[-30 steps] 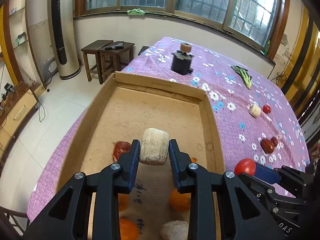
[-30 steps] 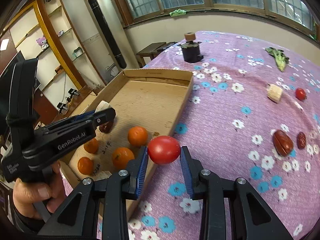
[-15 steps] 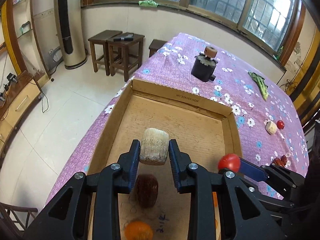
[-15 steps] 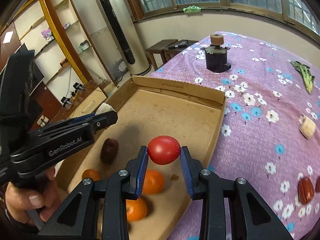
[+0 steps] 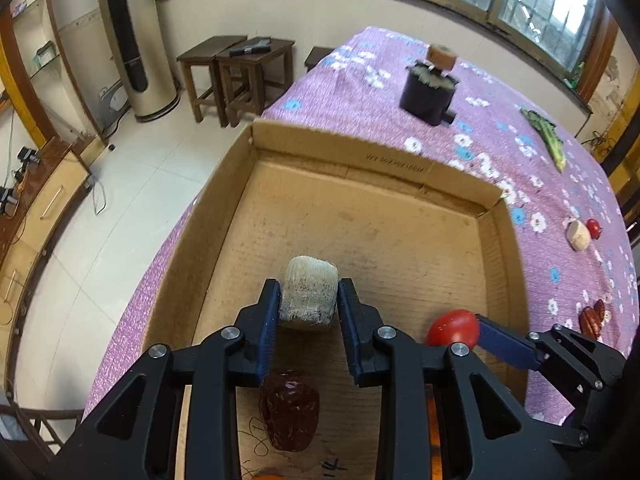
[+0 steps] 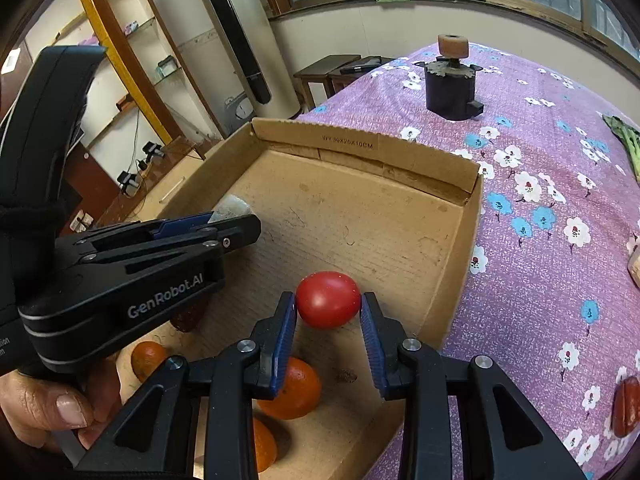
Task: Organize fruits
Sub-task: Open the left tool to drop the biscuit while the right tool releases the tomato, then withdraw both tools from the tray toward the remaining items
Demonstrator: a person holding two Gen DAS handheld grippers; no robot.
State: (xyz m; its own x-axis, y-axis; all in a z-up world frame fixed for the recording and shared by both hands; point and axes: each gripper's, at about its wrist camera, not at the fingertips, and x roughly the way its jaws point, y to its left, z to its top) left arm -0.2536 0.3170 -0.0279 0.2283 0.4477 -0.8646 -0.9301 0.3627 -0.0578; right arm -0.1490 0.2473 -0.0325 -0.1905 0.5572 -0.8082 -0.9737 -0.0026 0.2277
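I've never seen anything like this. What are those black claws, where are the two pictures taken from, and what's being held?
No robot: a person holds two trigger-operated claws, each with a camera looking along its fingers. In the left claw's view, the left gripper is closed on a pale fibrous chunk. In the right claw's view, the right gripper clasps a red tomato. Both hover over a cardboard box holding oranges and a dark red fruit. The box sits on a purple flowered cloth.
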